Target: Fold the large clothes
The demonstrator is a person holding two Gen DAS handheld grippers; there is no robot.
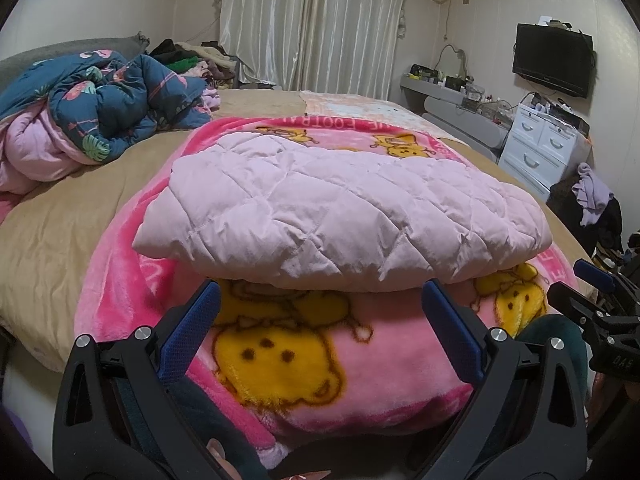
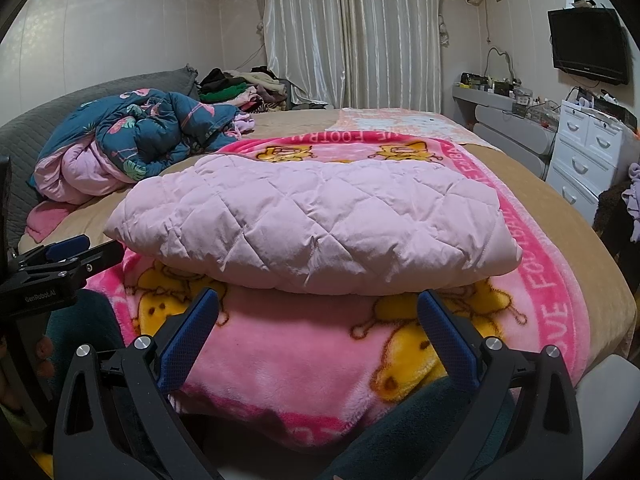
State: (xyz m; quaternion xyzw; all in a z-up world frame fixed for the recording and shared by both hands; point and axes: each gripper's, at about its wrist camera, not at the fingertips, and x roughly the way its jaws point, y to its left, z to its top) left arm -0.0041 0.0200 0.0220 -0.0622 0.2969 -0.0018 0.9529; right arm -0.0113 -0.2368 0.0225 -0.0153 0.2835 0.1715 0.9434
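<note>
pale pink quilted padded garment [image 1: 340, 212] is lying folded on the pink cartoon-print fleece blanket [image 1: 304, 360], long axis running across me, straight ahead | my left gripper [image 1: 320, 312] and right gripper [image 2: 318, 316] are both hovering spread apart, empty, just short of its near edge, about equally near

One folded pink quilted garment [image 1: 340, 208], one pink cartoon blanket [image 1: 304, 360], two claws, one television [image 1: 554, 60].
</note>
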